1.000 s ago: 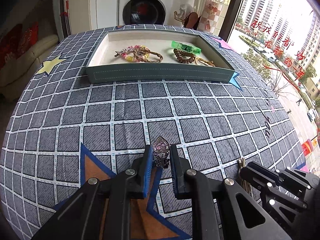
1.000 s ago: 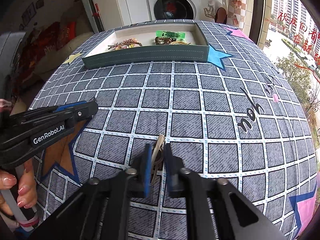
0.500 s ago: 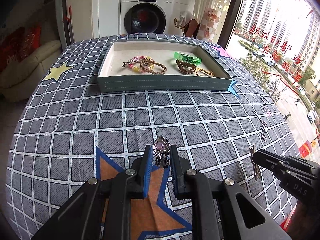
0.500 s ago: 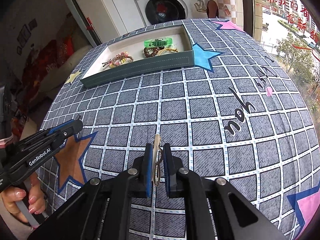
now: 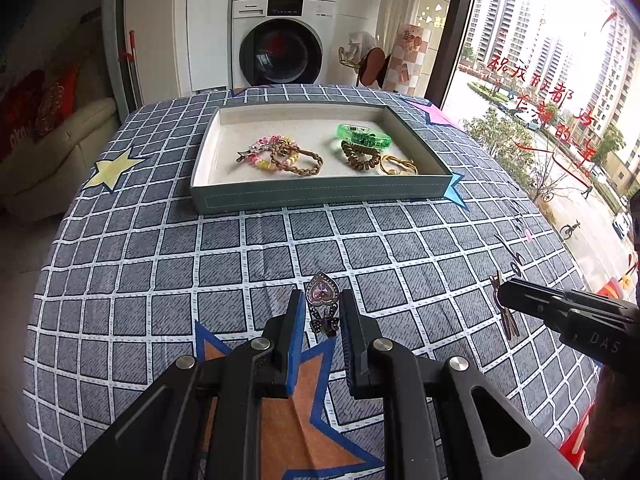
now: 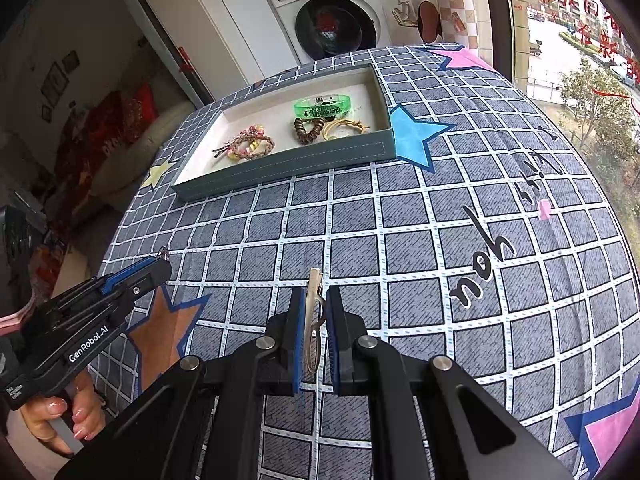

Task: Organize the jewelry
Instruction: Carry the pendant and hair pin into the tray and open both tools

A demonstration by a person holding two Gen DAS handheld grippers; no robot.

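Heart clip (image 5: pixel 323 295) in left tongs (image 5: pixel 320 312), angled down

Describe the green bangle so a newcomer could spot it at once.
On the checked tablecloth sits a shallow teal tray. The green bangle lies at its far right, behind a brown coil tie. It is the only translucent, bright green piece.

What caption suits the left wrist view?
Left hand-held gripper grips a heart-shaped clip before the jewelry tray.

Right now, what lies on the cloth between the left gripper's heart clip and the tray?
Nothing: in the left wrist view only bare checked tablecloth separates the heart clip in the left gripper from the tray.
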